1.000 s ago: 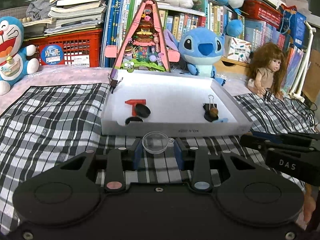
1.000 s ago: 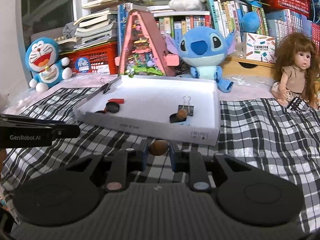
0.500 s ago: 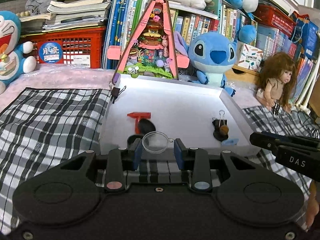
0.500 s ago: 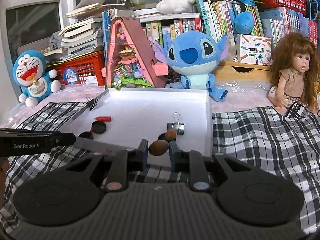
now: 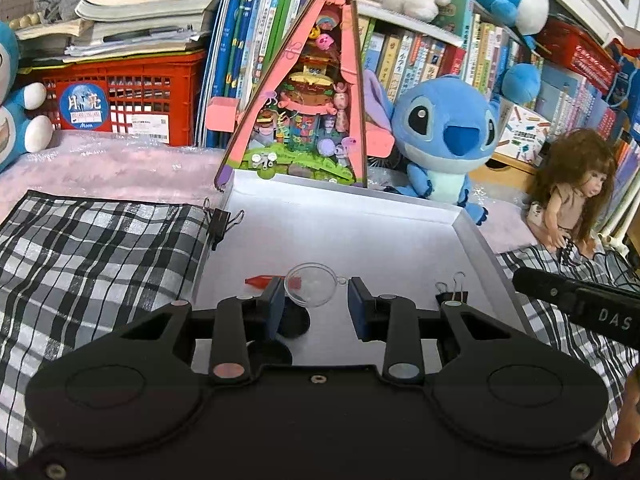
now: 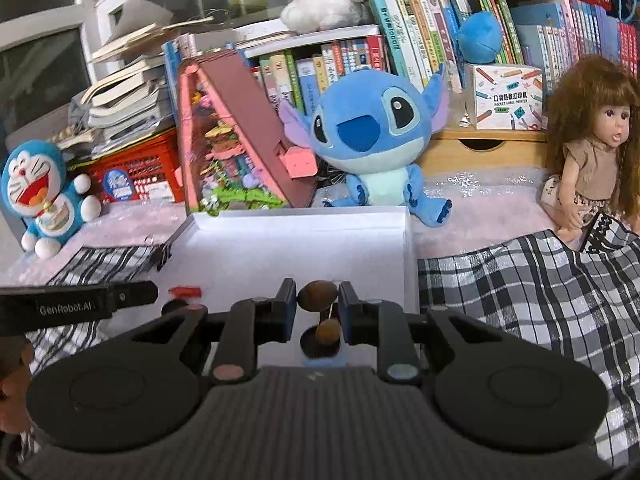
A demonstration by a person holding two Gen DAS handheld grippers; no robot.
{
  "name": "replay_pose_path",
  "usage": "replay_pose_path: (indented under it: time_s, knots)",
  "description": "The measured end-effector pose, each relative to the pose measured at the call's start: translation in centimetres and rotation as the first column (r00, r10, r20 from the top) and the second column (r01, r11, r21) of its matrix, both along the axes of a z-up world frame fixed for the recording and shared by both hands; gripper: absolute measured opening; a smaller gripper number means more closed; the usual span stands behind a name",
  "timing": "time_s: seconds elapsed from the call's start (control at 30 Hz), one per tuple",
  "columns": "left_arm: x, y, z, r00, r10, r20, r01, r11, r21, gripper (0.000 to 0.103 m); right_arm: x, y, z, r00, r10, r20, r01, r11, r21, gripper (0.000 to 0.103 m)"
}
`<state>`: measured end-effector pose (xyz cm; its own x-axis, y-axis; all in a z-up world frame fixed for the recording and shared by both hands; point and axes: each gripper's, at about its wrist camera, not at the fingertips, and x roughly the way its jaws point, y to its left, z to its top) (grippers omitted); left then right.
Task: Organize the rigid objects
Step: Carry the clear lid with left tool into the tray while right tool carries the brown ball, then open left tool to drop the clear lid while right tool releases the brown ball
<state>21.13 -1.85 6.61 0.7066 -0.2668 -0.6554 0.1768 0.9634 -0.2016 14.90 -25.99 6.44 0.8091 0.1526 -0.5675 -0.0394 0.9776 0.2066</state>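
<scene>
A white shallow tray lies on the plaid cloth. My left gripper is over the tray's near part with its fingers spread; a clear plastic half-sphere touches only the left pad and looks loose. My right gripper is shut on a brown oval nut above the tray's right side. In the tray lie a red plastic piece, black round caps, a binder clip and a black cap with a brown nut on it.
Another binder clip grips the tray's left wall. Behind the tray stand a pink triangular toy house, a Stitch plush, a doll, a Doraemon plush, a red crate and books.
Both grippers moved forward over the tray. The left fingers have spread wider apart and the clear half-sphere sits free against the left pad. The right gripper still holds the brown nut.
</scene>
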Motion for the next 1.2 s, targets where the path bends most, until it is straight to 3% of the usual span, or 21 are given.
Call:
replay_pose_path:
  time_s: [0.4, 1.2]
  knots:
    - [5.1, -1.3, -1.7, 0.999, 0.032, -0.025, -0.030, 0.997, 0.065, 0.032, 4.8, -0.9, -0.6, 0.994, -0.046, -0.101, 0.054, 0.996, 0.076, 0.027]
    - [7.6, -1.7, -4.9, 0.996, 0.053, -0.067, -0.044, 0.991, 0.125, 0.032, 9.4, -0.1, -4.3, 0.977, -0.070, -0.201, 0.071, 0.997, 0.002, 0.027]
